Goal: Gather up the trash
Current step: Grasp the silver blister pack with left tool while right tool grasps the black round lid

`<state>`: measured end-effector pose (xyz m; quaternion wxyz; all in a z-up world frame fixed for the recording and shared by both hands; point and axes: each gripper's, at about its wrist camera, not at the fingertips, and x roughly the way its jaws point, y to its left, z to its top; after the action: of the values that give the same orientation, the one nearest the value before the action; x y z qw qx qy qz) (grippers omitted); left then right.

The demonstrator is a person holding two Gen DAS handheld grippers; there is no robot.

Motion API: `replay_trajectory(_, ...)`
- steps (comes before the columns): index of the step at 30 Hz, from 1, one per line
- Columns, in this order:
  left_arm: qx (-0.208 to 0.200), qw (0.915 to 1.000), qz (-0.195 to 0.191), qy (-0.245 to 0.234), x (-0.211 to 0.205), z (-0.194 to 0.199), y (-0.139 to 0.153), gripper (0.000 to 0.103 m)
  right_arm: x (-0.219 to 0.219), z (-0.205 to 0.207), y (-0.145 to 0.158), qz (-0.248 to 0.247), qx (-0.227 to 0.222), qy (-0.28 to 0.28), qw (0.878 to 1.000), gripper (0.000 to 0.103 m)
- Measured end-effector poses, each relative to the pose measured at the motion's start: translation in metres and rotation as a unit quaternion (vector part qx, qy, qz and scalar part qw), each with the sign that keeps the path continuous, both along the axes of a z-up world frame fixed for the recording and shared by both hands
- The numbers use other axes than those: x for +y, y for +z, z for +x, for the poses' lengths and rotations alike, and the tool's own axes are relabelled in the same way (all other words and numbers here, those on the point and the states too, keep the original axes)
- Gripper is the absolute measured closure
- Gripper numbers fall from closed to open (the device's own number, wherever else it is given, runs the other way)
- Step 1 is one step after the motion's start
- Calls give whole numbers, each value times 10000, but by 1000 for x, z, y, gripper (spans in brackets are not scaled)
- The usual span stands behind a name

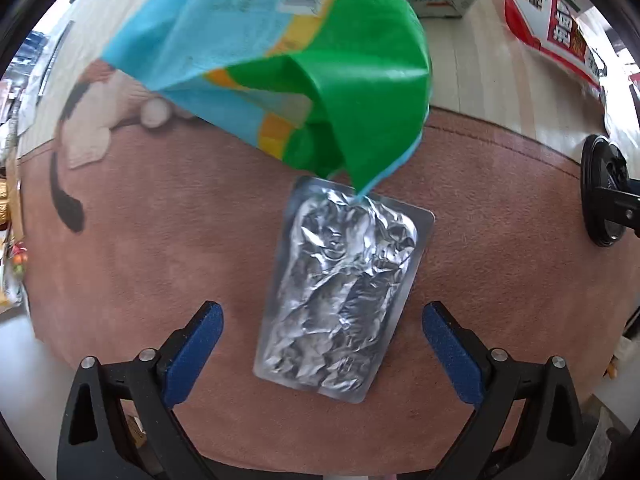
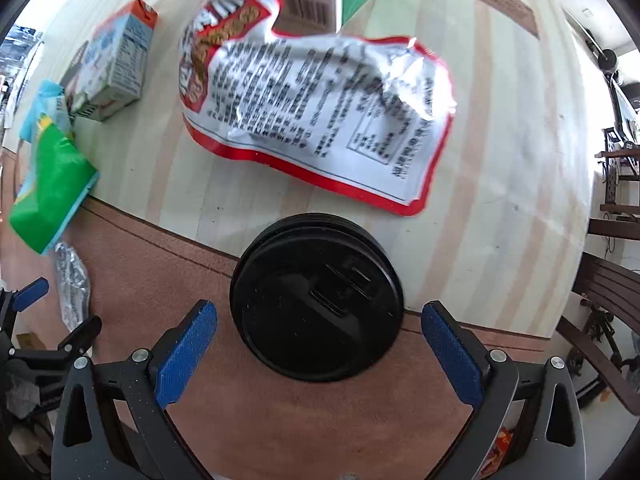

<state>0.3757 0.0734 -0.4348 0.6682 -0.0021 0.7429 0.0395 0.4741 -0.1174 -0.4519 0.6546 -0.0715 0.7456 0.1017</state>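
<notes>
Foil pack (image 1: 340, 292) partly under green wrapper (image 1: 352, 92); both grippers (image 1: 322, 350) (image 2: 318, 350) spread, empty

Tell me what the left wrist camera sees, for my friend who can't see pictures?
A crumpled silver foil packet lies on a brown mat, just ahead of the left gripper, whose blue fingers stand open and empty. A green and blue bag overlaps the packet's far end.

Both wrist views look straight down, close over the tabletop (image 1: 500, 92) — the left over the foil pack (image 1: 340, 292), the right over the black lid (image 2: 316, 300); both share these.
</notes>
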Motion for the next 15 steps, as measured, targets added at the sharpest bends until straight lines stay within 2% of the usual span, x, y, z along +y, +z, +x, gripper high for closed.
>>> replay_trajectory(2,-16,10000,-61,-26,-1,2,1,6,4,0,-6,-13,33,-8,10000,0)
replay_trajectory(6,-84,9995,-294,81,-2,2,8,27,9,-1,-8,-113,-134,-60,9998,1)
replay_trajectory(7,-119,9995,-296,85,-3,1,10,35,11,-5,-8,-175,-206,-87,9996,6)
replay_trajectory(8,-149,9994,-297,113,-5,1,12,37,14,-9,-7,-257,-280,-88,9992,10)
replay_trajectory(11,-198,9988,-328,291,1,-3,17,38,16,-22,-3,-251,-447,-104,9986,14)
replay_trajectory(15,-268,9976,-305,568,0,-14,22,39,6,-31,2,-227,-448,-100,9987,15)
